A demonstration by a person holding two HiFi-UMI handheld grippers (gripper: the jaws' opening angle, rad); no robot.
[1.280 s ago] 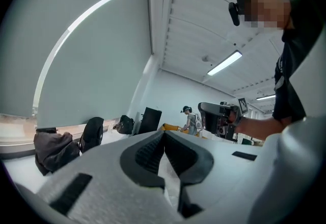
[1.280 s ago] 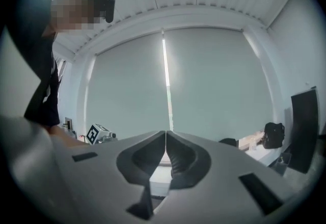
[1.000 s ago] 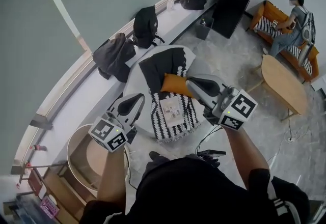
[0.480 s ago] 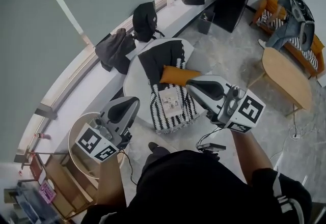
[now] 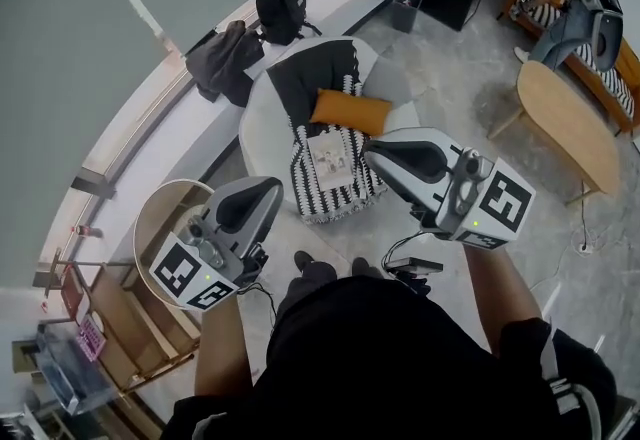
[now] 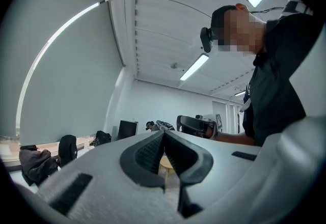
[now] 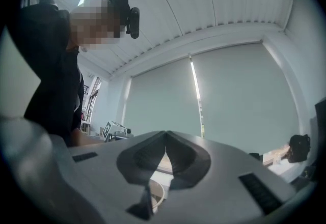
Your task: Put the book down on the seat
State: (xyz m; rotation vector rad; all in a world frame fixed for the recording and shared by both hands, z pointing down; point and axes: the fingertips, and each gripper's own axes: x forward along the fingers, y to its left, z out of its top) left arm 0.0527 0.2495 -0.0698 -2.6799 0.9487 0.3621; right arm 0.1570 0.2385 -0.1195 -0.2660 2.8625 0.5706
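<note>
Book (image 5: 330, 156) lies flat on the striped blanket (image 5: 338, 196) draped over the round seat (image 5: 262, 131). It is ahead of both claws, between their tips, and touches neither. An orange cushion (image 5: 350, 111) rests just beyond the book, on the side away from the claws.

Left claw (image 5: 262, 192): jaws pressed together, nothing between them. It points toward the seat's near left edge, well apart from the book.

Right claw (image 5: 373, 157): jaws pressed together, nothing held. In the head view its tip appears just right of the book, nearer than the left claw's tip.
</note>
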